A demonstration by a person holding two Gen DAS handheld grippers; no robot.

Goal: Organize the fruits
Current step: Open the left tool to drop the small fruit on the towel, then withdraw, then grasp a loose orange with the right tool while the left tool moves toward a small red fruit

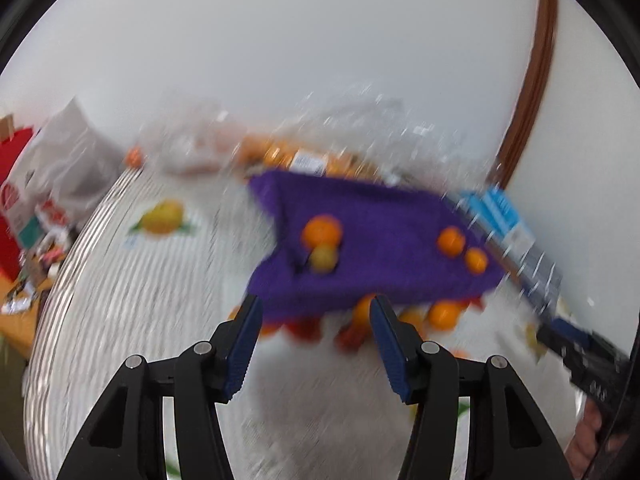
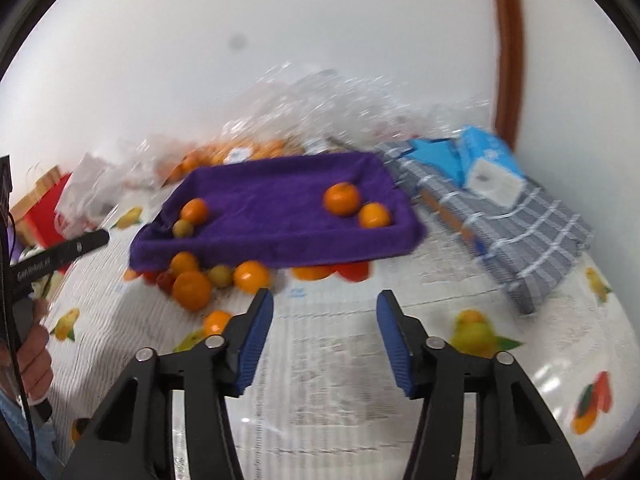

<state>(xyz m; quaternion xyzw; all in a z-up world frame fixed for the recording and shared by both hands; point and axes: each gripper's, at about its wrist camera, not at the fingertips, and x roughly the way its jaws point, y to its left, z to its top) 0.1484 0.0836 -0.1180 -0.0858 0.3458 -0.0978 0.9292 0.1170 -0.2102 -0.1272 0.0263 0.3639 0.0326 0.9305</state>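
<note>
A: While both views are smeared, I read the purple tray at 12 o'clock of my right gripper. Four fruits are inside: an orange and a smaller one at its 3 o'clock end, another orange touching a greenish fruit at 9.

B: Grippers?

A: Right fingers spread apart, empty. Left gripper likewise apart, empty, aimed at the tray's near edge.

B: Step?

A: Mid-sort, I judge. Loose pile lies just outside the tray's front wall, 10 o'clock of my right gripper. Next move calls for closing on one round fruit without rolling its neighbours.

B: Surroundings?

A: White fruit-print tablecloth, folded checked cloth at 2 o'clock with a blue pack on it, crinkled plastic bags behind, white wall, brown door frame.
</note>
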